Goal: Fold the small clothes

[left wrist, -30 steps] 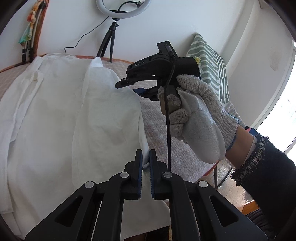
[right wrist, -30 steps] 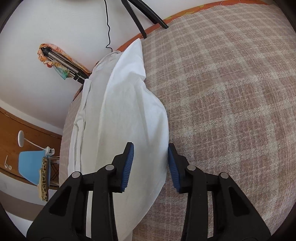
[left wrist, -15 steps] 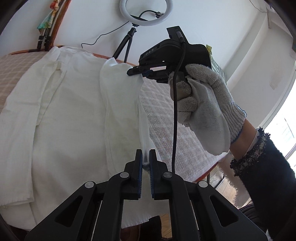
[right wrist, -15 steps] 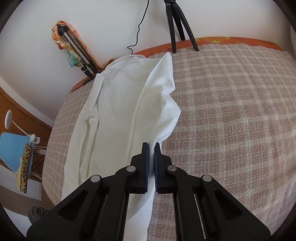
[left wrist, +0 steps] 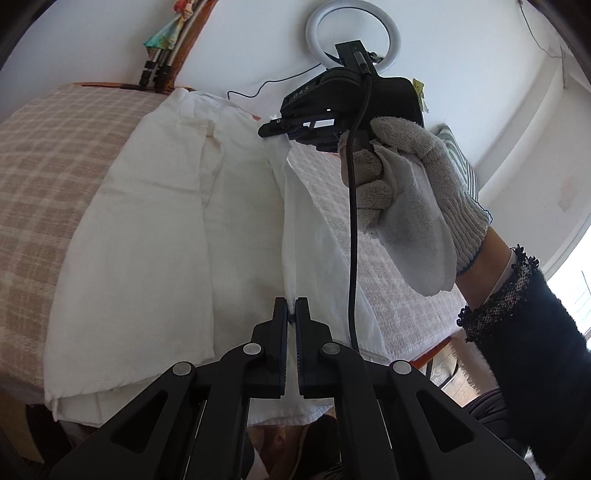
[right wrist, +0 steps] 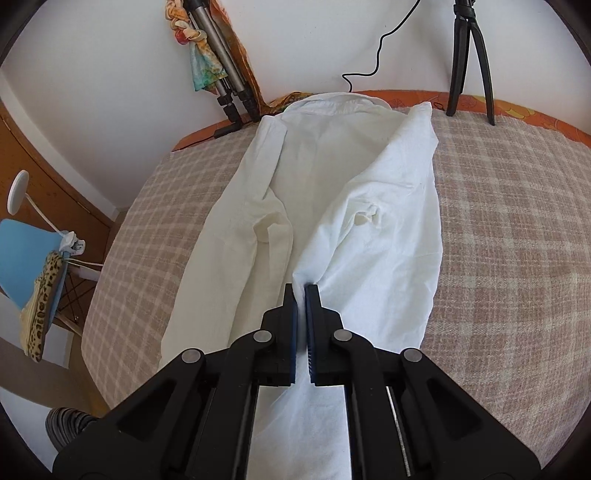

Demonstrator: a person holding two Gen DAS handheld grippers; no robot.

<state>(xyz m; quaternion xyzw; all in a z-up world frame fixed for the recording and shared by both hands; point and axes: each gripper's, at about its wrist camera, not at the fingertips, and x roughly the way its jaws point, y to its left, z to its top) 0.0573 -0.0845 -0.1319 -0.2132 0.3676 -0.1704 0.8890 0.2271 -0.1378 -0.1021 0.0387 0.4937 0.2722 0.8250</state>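
Spread along a bed with a checked cover (right wrist: 517, 221), the white shirt (right wrist: 332, 184) lies collar far, near hem hanging past the near edge. Its right front panel is lifted along its edge. The left claw (left wrist: 291, 308) is clamped on that edge near the hem; the right claw (right wrist: 301, 295) has just closed and pinches the same edge farther up, seen from the left camera (left wrist: 271, 129) in a gloved hand (left wrist: 413, 192). Beyond the bed stand a ring light (left wrist: 352, 33) on a tripod (right wrist: 467, 55), and a second folded tripod (right wrist: 221, 70) against the wall. A blue chair (right wrist: 22, 258) sits far left. A black cable (left wrist: 352, 221) hangs between the claws.
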